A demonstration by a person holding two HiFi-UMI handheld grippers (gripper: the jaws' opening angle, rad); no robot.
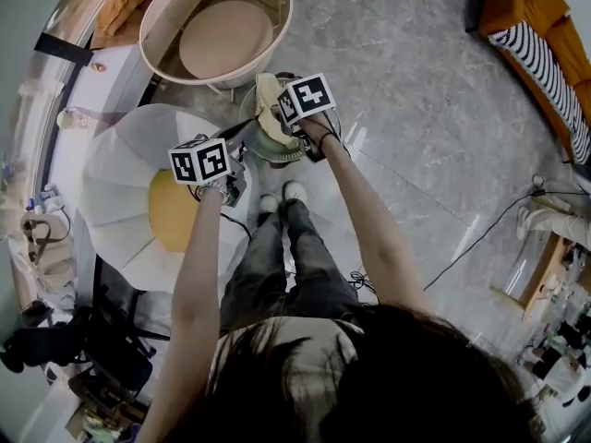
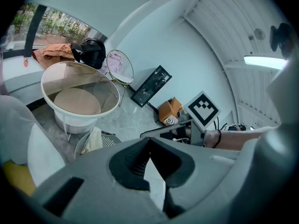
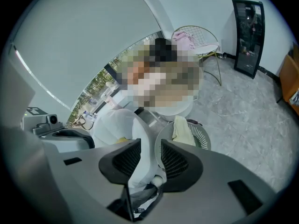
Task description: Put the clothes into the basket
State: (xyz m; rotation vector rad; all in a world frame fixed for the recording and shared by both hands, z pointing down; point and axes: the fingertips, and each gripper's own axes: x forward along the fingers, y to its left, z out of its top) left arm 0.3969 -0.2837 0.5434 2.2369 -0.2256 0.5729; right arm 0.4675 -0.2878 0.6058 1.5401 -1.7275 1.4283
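Our left gripper is closed, empty; our right gripper gapes (nothing between) near the basket; cloth drapes its rim.

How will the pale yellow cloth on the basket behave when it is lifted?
The cloth hangs limply over the rim of the basket, so it is probably floppy and light. Lifted, it will likely sag and could snag on the slatted wall.
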